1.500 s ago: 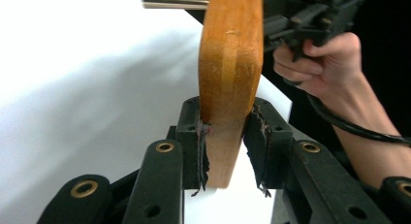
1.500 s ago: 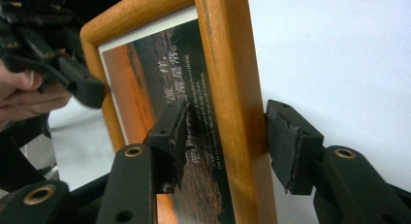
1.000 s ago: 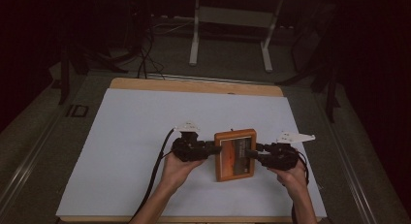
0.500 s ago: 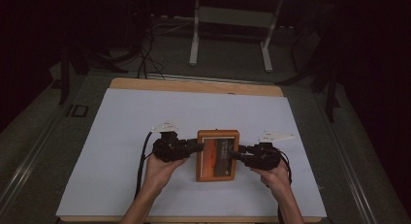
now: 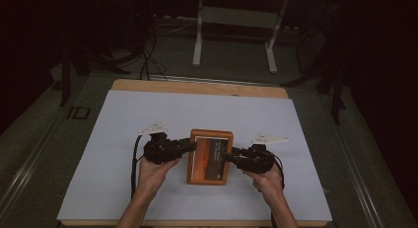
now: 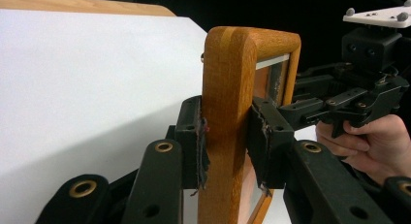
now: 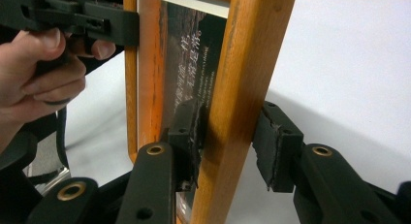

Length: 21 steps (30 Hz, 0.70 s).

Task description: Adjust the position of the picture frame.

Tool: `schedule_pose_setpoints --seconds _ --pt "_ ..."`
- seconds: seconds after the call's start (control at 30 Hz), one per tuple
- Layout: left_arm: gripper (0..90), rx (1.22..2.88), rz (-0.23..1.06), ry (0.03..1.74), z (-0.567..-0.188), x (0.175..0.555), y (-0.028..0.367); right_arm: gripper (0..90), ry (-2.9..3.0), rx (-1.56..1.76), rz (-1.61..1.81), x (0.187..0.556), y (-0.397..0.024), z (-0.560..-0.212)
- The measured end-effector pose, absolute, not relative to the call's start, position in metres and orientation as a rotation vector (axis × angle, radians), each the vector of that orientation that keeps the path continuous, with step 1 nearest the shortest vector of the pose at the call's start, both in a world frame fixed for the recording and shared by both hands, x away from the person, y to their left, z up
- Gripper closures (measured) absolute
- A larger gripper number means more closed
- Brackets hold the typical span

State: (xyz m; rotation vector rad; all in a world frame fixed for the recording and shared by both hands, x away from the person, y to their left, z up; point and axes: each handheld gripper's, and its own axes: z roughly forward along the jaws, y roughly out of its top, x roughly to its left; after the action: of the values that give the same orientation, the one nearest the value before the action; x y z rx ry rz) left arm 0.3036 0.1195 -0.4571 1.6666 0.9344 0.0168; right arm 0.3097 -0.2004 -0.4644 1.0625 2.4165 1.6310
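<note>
High view: wooden frame (image 5: 210,157) over the near middle of a white sheet (image 5: 123,119) on a table (image 5: 197,86), between the two grippers; left gripper (image 5: 190,146) at its left edge, right gripper (image 5: 226,157) at its right edge, each in a hand

Writing: dark and orange print behind the frame's glass carries columns of small pale characters, seen in the right gripper view (image 7: 194,83); too small and slanted to read. No brand or label to be made out

Left gripper view: frame (image 6: 232,88) stands on edge between the jaws, its rounded wooden side rail running up through the gap. Both pads (image 6: 198,146) press on the rail, one on each face; grip closed on the wood. Right gripper (image 6: 295,107) beyond, on the far rail, with hand (image 6: 373,141) behind it

Right gripper view: frame (image 7: 257,54) rail crosses the gap at a slant. Near-side pad (image 7: 186,136) lies against the glass face; other pad (image 7: 276,146) sits against the rail's back, though full contact there cannot be told. Jaws have just been closing, rail between them. Left gripper (image 7: 126,27) clamped on the opposite rail, upper left, with hand (image 7: 34,83)
</note>
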Motion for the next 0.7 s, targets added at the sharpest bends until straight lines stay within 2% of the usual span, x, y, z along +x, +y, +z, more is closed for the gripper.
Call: schedule_pose_setpoints --seconds 0.7 --pt "68.3 1.671 0.013 1.010 -0.478 0.313 0.128 62.1 2.441 1.126 1.541 0.320 -0.184 -0.479"
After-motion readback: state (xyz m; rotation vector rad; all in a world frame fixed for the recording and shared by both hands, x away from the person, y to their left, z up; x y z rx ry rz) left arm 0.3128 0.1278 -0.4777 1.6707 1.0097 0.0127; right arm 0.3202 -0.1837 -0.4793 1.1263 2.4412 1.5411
